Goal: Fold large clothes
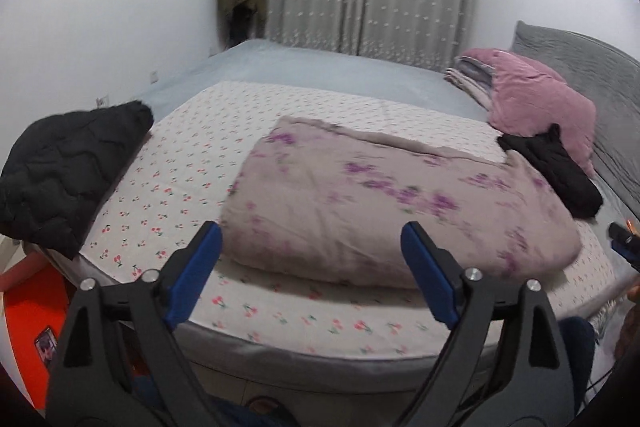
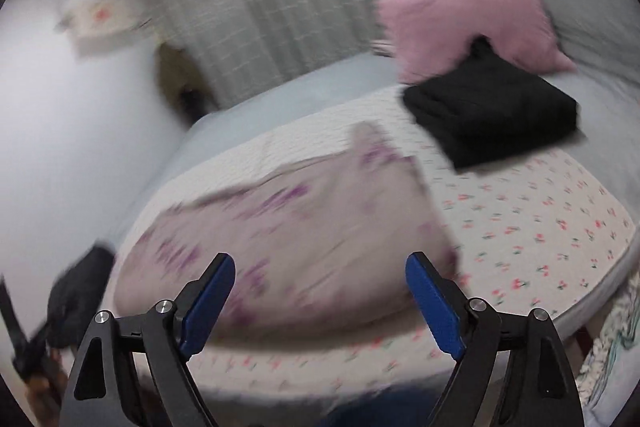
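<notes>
black quilted jacket [image 1: 68, 167]: far left on the bed corner, crumpled, looks not yet folded.
left gripper [image 1: 312, 263]: jaws spread wide, nothing held, hovering at the near edge of the floral bundle.
floral bundle [image 1: 384, 207]: large pale garment or quilt with purple flowers, folded into a thick pad, lying mid-bed on the cherry-print sheet [image 1: 180, 163]; long axis runs left-near to right-far, open layered edge facing away.
right gripper [image 2: 320, 291]: jaws apart, empty, over the bundle's near right end; view badly blurred.
black folded stack [image 2: 492, 115]: far right, beside the pink pillow [image 2: 460, 23].
step, as judged: take both near corners together, pinch all layers, carry them evenly across the short axis.
</notes>
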Tool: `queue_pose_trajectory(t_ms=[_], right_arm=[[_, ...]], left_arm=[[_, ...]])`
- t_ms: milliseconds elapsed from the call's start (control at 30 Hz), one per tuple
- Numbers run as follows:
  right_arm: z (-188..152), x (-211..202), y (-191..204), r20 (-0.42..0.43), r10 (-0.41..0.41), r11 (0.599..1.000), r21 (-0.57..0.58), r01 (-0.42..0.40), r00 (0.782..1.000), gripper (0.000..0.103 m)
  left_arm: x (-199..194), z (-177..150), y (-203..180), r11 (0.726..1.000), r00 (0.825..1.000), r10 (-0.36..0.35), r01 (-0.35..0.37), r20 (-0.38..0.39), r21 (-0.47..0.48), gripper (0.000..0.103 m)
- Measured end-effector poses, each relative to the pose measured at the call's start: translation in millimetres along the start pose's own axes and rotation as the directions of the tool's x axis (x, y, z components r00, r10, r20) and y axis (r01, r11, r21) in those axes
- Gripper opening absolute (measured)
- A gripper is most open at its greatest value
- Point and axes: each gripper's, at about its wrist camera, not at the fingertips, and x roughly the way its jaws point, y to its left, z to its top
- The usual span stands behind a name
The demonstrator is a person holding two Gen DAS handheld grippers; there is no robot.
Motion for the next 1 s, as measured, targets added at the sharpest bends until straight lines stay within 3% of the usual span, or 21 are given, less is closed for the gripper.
queue_pose_trajectory(t_ms=[167, 267, 400, 600, 1000], right_arm=[[-34.3, -16.9, 70.6, 0.046, -0.081, 0.974, -0.209, 0.089, 0.996, 0.094], [-47.1, -17.0, 88.5, 0.035, -0.077, 0.964, -0.251, 0.084, 0.996, 0.103], [-57.2, -9.3, 91.4, 0.009, -0.13, 0.954, -0.27, 0.128, 0.991, 0.103], [-64.4, -7.2, 89.5, -0.028, -0.153, 0.958, -0.25, 0.142, 0.988, 0.103], [-63.6, -5.3, 76.8, -0.056, -0.206, 0.952, -0.242, 0.187, 0.977, 0.103]], left_arm=[[-38.8, -15.7, -27.5, 0.997, 0.999, 0.029, -0.032, 0.045, 0.071, 0.102], [-41.7, -22.6, -36.9, 0.995, 0.999, 0.036, -0.036, 0.001, 0.089, 0.102], [-43.1, -32.2, -46.2, 0.992, 0.996, 0.081, -0.079, -0.024, 0.097, 0.102], [-43.3, -36.0, -52.1, 0.99, 0.994, 0.091, -0.085, -0.052, 0.109, 0.102], [-36.5, -33.5, -65.3, 0.994, 0.995, 0.021, -0.011, -0.092, 0.105, 0.102]])
